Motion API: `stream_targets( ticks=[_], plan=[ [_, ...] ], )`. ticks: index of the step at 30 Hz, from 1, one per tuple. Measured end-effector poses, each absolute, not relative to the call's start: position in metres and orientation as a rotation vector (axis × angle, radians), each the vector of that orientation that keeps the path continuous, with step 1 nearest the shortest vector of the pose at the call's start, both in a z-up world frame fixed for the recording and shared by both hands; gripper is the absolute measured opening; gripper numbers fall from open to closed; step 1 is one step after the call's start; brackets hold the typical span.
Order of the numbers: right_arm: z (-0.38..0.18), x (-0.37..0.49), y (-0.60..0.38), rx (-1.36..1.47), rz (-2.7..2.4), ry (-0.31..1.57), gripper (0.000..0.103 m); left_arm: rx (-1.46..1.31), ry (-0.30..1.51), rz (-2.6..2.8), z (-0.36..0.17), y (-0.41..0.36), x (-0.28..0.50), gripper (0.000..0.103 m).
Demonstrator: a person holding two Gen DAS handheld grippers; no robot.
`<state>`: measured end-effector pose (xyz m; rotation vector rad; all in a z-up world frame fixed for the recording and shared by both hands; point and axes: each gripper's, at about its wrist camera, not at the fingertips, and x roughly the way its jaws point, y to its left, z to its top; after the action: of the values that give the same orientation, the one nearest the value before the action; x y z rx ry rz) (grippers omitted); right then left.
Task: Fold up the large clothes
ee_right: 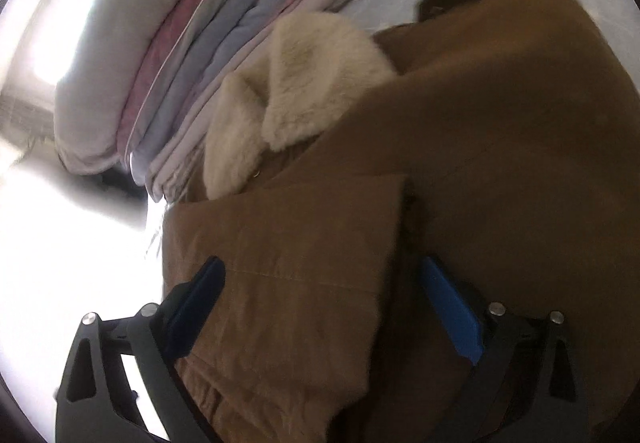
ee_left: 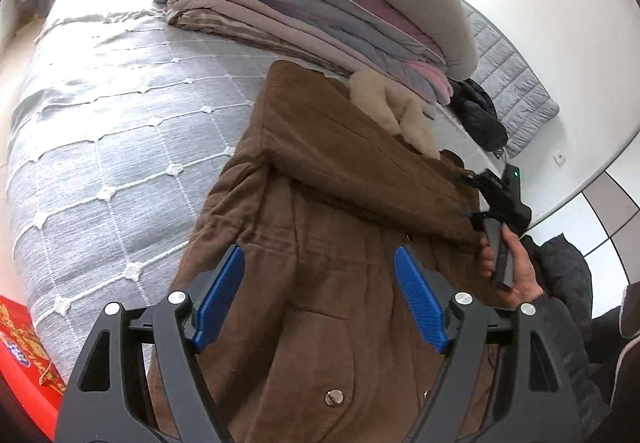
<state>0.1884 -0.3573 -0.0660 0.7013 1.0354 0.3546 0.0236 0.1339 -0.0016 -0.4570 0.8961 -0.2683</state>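
Both grippers, left [ee_left: 320, 295] gaping empty and right [ee_right: 320, 307] straddling the sleeve [ee_right: 288, 243] unpinched, are hovering over the coat [ee_left: 320, 203], collar [ee_left: 396, 111] at one o'clock, to fold.

Bedroom, daylight. Bed [ee_left: 120, 131] filling the left of the left wrist view, spread with a grey coverlet [ee_left: 80, 179] stitched in a white diamond grid with small tufts. Tall stack of folded quilts [ee_left: 320, 3] at the bed's far end: white on top, then pink, grey-blue, mauve, brown at the bottom. Plain white wall [ee_left: 540, 23] behind. Grey quilted pad [ee_left: 516, 91] lying against the wall's foot, socket [ee_left: 560, 159] low on the wall nearby. Pale floor tiles [ee_left: 608, 203] with dark joints at right. Red patterned box [ee_left: 24, 343] at lower left. In the right wrist view, bright blown-out window [ee_right: 72, 43] at left.
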Motion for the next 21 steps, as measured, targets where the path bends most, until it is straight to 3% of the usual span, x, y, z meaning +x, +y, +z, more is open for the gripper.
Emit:
stream_targets(
  ticks=[1,2,5,12,15,17,19,21],
  plan=[
    [-0.067,0.191,-0.354,0.668,0.349,1.056,0.042,-0.460,0.899,-0.271,-0.003,0.133,0.024,0.074],
    [-0.068,0.196,-0.354,0.640,0.329,1.066,0.023,-0.468,0.906,-0.271,-0.005,0.133,0.026,0.074],
    [-0.067,0.197,-0.358,0.601,0.360,1.055,0.017,-0.508,0.929,-0.268,-0.010,0.137,0.025,0.074],
    [0.026,0.166,-0.309,0.212,0.435,0.780,0.015,-0.528,0.936,-0.247,-0.017,0.137,0.028,0.074],
    [0.009,0.189,-0.322,0.205,0.364,0.855,0.017,-0.523,0.949,-0.251,-0.019,0.133,0.030,0.075],
    [-0.020,0.207,-0.338,0.238,0.285,0.955,0.033,-0.514,0.957,-0.255,-0.020,0.130,0.030,0.075],
    [-0.041,0.209,-0.361,0.290,0.175,1.007,0.033,-0.510,0.957,-0.259,-0.019,0.129,0.029,0.075],
    [-0.035,0.191,-0.374,0.345,0.138,0.935,0.034,-0.510,0.948,-0.266,-0.016,0.129,0.027,0.075]
  ],
)
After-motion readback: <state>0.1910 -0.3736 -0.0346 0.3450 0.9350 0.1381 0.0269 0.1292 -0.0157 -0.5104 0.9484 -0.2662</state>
